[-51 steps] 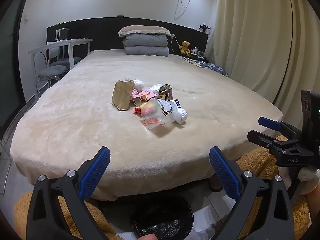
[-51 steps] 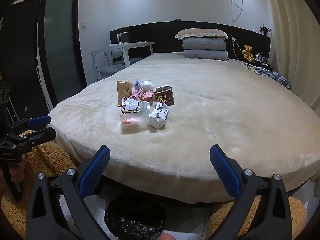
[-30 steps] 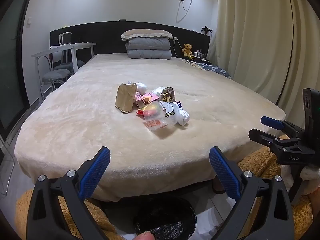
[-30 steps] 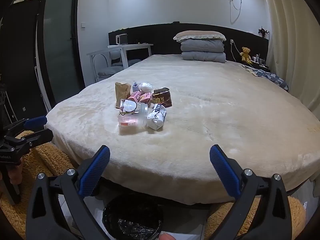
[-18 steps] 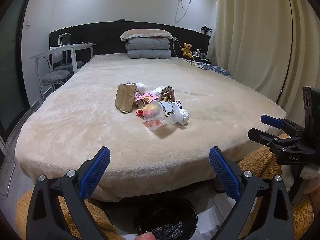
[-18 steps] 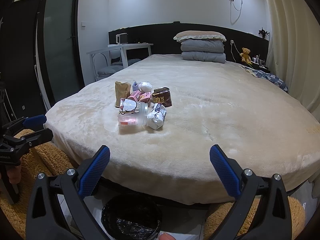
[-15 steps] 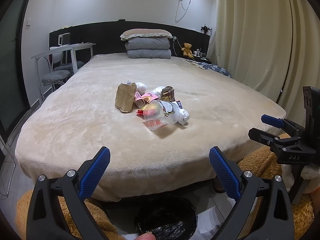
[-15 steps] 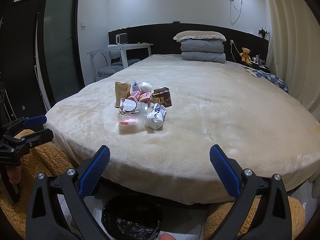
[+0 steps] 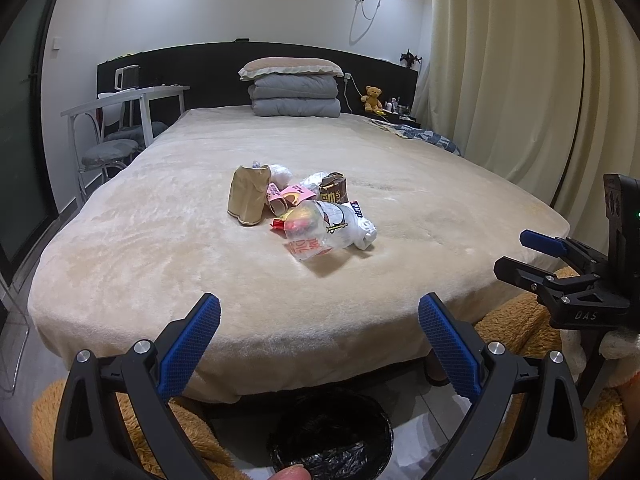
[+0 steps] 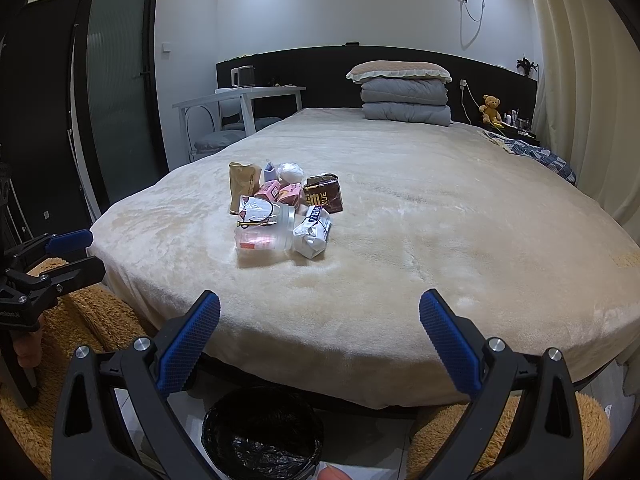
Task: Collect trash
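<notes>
A heap of trash lies on the beige bed [image 9: 160, 248]: a tan paper bag [image 9: 248, 194], pink wrappers [image 9: 290, 194], a brown carton [image 9: 334, 193], a clear plastic cup [image 9: 310, 236] and a white wrapper [image 9: 360, 230]. In the right wrist view the same heap shows the cup [image 10: 264, 228], white wrapper [image 10: 314, 232] and carton [image 10: 324, 199]. My left gripper [image 9: 320, 320] is open, short of the bed's foot edge. My right gripper [image 10: 320, 320] is open too, holding nothing. A black-lined bin [image 9: 330, 436] stands on the floor below both grippers [image 10: 262, 432].
A folded grey quilt and pillow [image 9: 294, 88] lie at the headboard. A white desk with chairs [image 9: 124, 120] stands left of the bed, cream curtains [image 9: 500, 80] hang right. Brown fluffy rugs [image 10: 80, 320] flank the bin. A dark door [image 10: 116, 92] is at the left.
Both views have shifted slightly since 1.7 s ago, the heap sitting a little farther off; over the last half second nothing has visibly moved. Both grippers stay open.
</notes>
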Tool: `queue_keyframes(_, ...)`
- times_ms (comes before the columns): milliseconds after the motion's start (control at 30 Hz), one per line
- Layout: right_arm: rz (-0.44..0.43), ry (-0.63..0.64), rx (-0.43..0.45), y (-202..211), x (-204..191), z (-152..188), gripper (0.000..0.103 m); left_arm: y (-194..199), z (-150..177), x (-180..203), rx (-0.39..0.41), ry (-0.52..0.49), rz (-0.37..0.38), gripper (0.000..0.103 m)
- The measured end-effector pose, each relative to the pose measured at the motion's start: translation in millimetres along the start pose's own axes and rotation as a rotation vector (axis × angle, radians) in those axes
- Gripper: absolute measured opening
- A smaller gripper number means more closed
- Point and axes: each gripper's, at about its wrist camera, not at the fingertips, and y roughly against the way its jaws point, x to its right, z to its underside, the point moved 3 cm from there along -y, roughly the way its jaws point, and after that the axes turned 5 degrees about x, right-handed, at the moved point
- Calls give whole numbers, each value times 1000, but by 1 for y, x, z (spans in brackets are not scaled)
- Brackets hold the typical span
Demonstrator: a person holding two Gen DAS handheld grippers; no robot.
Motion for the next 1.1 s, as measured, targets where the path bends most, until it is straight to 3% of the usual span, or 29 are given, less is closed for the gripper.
queue_keyframes(1100,-40,-2,-39,-10,1,-1,99,3,-4,-7,3,61,32,96)
